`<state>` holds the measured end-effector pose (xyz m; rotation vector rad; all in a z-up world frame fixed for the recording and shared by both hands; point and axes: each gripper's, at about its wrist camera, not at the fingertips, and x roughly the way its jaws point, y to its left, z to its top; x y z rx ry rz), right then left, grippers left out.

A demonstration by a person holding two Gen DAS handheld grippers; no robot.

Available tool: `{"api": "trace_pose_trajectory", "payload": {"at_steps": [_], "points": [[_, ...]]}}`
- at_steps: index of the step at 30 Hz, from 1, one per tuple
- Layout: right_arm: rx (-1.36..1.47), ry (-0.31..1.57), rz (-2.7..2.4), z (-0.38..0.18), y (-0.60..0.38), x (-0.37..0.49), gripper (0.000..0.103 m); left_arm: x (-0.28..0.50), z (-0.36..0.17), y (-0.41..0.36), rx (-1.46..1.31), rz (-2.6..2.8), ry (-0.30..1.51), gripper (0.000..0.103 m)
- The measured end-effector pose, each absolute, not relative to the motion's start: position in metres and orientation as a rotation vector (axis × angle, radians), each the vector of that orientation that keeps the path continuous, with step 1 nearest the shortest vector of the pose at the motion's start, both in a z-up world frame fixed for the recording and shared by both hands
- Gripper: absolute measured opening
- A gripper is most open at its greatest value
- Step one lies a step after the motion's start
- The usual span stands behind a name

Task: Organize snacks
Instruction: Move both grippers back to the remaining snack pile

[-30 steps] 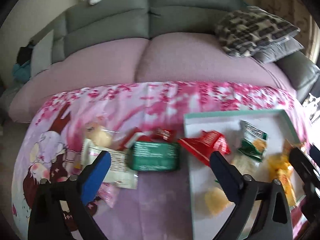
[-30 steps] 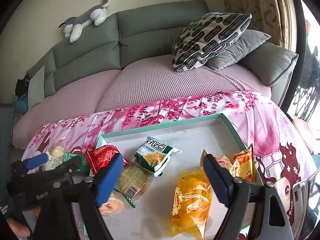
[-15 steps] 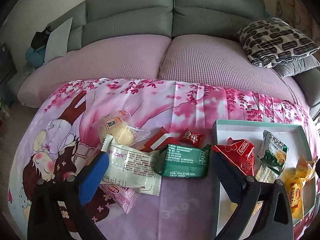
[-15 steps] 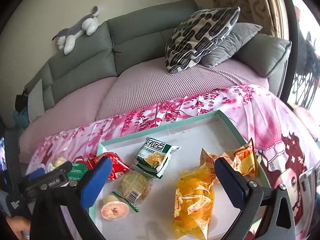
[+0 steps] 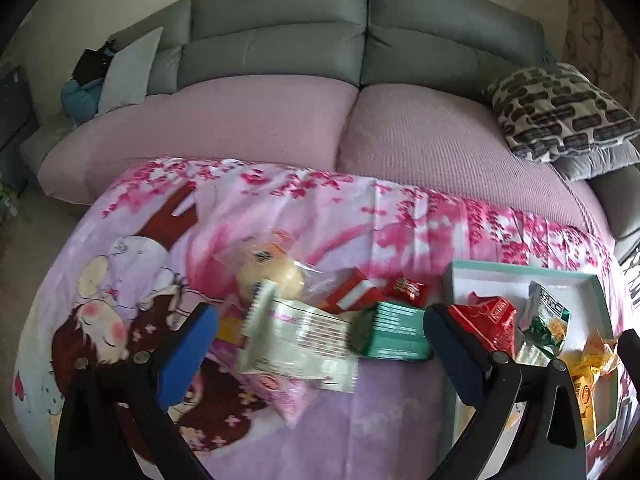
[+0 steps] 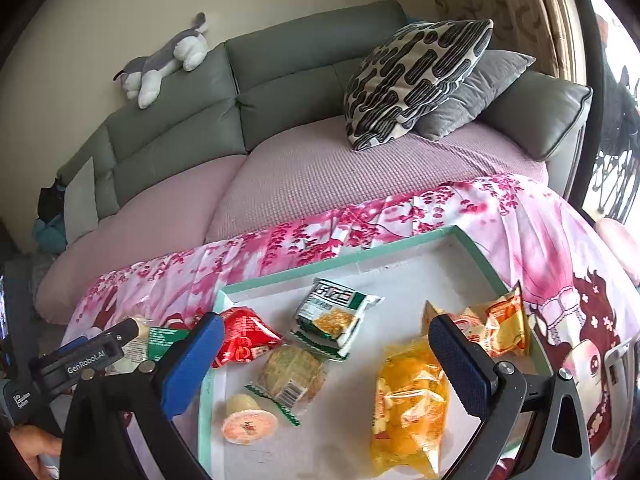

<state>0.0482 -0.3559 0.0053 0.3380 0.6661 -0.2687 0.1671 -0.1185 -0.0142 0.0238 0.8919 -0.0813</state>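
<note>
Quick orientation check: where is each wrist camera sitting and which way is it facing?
Left wrist: on the left claw, angled down at loose snacks on the pink cloth; its open fingers show.
Right wrist: on the right claw, angled down into the tray; its open fingers, the left claw and a hand show.
Shared: tray, red packet, sofa.

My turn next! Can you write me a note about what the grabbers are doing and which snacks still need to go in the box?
Left gripper: open, empty, over the loose pile.
Right gripper: open, empty, over the tray.
Done, in the tray: red packet, green-white packet, round cookie, jelly cup, yellow bag, orange bag.
Left, on the pink cloth: bun, white packet, green box, small red candy, pink packet.
</note>
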Motion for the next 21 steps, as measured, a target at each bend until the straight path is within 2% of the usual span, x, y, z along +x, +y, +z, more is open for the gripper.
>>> {"api": "trace_pose_trajectory", "payload": {"at_steps": [10, 21], "points": [[0.351, 0.629, -0.176, 0.012, -0.32, 0.058, 0.103, 0.162, 0.002, -0.063, -0.058, -0.029, 0.854, 0.102], [0.258, 0.699, -0.067, 0.005, -0.255, 0.082, 0.103, 0.154, 0.009, -0.008, -0.112, 0.047, 0.826, 0.102]]}}
